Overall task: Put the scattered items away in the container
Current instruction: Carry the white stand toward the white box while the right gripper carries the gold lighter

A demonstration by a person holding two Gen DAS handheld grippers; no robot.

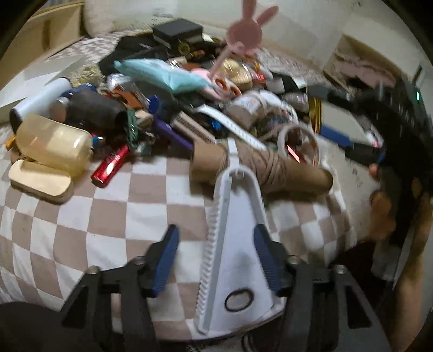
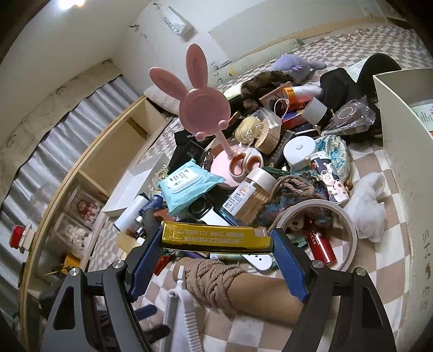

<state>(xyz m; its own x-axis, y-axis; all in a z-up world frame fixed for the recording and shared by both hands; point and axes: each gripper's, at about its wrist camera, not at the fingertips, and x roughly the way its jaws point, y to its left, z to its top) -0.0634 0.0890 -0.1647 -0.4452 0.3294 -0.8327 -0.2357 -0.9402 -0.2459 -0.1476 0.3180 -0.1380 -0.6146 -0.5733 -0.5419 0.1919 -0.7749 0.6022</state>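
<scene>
Scattered items (image 2: 243, 173) lie heaped mid-bed. Left tool (image 1: 216, 260) straddles a white ribbed piece (image 1: 232, 243), pads barely gripping; it could slip. Right tool (image 2: 216, 260) clamps a gold box (image 2: 213, 238) endwise; a tilt might drop it short of the white container (image 2: 400, 162) at the bed's right edge.

A: Background? Checkered bedspread (image 1: 108, 216), wooden shelf unit (image 2: 113, 151) along the bed.
B: Grey curtain (image 2: 54, 135) behind it, white wall (image 2: 81, 40). White pillow (image 1: 108, 16) at the top.
</scene>
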